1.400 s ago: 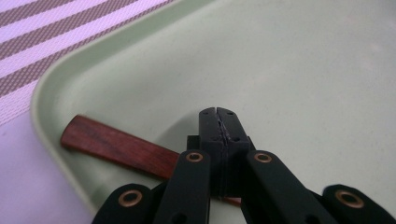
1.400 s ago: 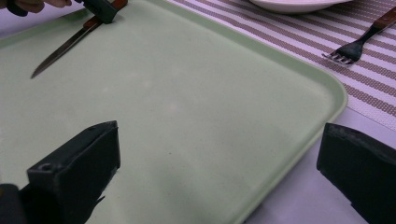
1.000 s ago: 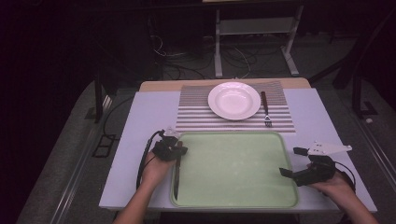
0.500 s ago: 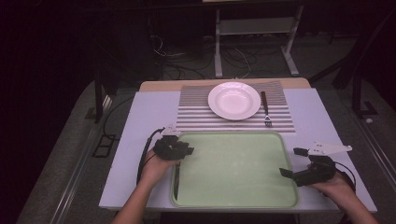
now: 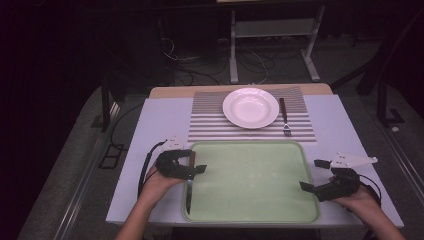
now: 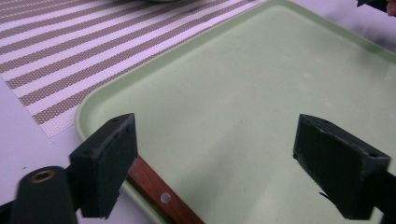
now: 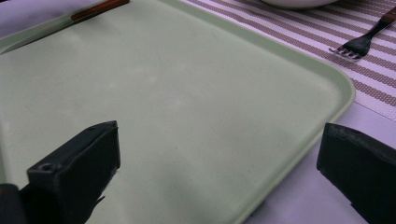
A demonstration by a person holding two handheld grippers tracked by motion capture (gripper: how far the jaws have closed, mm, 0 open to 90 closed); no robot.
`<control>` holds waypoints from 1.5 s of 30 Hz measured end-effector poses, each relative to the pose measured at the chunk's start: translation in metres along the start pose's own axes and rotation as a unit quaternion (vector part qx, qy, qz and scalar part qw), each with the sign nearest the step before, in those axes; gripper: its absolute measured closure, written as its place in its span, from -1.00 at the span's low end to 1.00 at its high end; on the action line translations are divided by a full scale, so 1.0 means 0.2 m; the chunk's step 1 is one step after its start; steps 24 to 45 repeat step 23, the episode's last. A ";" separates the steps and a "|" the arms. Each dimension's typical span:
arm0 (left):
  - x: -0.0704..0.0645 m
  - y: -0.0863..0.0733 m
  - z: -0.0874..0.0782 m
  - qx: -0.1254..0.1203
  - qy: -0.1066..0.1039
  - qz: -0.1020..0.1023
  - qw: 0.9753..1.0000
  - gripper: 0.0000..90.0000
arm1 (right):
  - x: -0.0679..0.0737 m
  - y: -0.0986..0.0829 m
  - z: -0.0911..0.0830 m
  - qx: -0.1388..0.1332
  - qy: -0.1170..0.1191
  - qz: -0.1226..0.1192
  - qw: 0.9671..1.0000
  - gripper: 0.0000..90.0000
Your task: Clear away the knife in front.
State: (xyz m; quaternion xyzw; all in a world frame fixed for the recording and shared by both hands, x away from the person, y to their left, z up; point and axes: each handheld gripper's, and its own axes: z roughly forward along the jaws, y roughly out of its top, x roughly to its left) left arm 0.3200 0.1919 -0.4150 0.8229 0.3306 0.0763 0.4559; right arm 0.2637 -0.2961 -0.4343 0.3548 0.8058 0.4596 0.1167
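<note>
A wood-handled knife (image 5: 189,182) lies along the left rim of the green tray (image 5: 250,210), blade toward me. My left gripper (image 5: 196,162) hovers open over the knife's handle at the tray's left edge. In the left gripper view the handle (image 6: 161,197) lies beside the left jaw, outside the gap of the left gripper (image 6: 224,163). My right gripper (image 5: 315,174) is open at the tray's right edge. In its own view the right gripper (image 7: 219,172) spans the tray rim (image 7: 343,93) with nothing between its jaws.
A white plate (image 5: 250,107) and a fork (image 5: 285,117) rest on a striped placemat (image 5: 210,120) beyond the tray. The fork (image 7: 359,43) lies just past the tray's far right corner. The table's edge runs close behind the mat.
My left gripper has shifted slightly right and toward me, onto the tray's left edge over the knife handle. The right gripper has barely moved.
</note>
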 end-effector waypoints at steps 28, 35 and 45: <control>-0.01 -0.12 -0.07 -0.018 0.005 0.019 1.000 -1.00 | 0.00 0.00 0.00 -0.001 0.004 0.000 1.000 -1.00; -0.01 -0.12 -0.07 -0.018 0.005 0.019 1.000 -1.00 | 0.00 0.00 0.00 -0.001 0.004 0.000 1.000 -1.00; -0.01 -0.12 -0.07 -0.018 0.005 0.019 1.000 -1.00 | 0.00 0.00 0.00 -0.001 0.004 0.000 1.000 -1.00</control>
